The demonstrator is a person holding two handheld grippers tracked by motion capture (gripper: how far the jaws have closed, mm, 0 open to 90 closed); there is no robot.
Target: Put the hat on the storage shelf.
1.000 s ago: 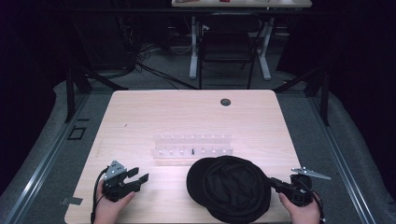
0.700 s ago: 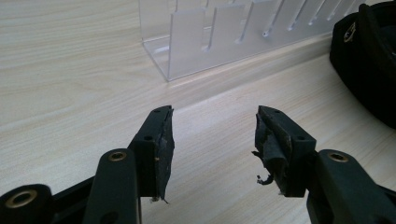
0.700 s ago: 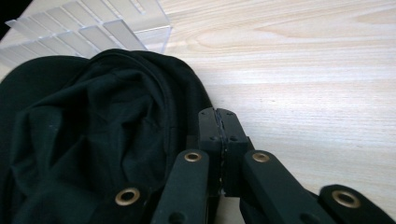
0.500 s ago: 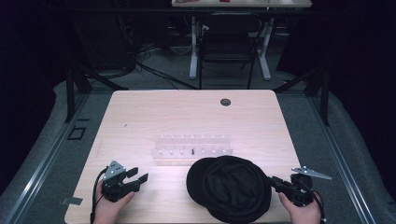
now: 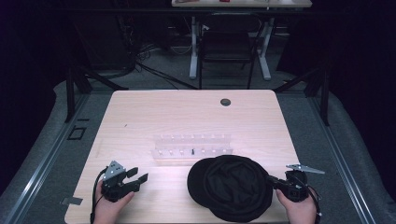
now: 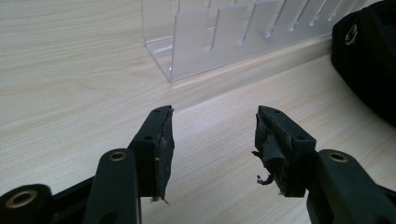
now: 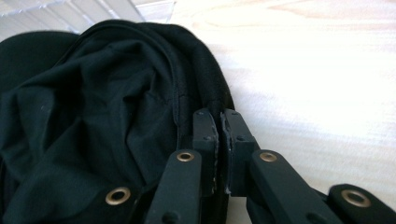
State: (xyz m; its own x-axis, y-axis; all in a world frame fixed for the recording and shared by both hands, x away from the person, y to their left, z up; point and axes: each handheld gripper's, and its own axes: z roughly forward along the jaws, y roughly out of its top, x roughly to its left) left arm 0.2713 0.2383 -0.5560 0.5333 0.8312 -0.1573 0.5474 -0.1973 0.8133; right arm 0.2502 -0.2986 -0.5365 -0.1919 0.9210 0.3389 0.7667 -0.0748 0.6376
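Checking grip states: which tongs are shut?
The right tongs, jaws pressed together at the black hat's rim; the left tongs gape over bare table.

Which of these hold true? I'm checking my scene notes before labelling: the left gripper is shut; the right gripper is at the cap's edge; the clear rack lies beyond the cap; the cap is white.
1. The left gripper is shut. False: its jaws stand apart over bare table.
2. The right gripper is closed at the black cap's edge. True.
3. The clear rack lies beyond the cap. True.
4. The cap is white. False: it is black.
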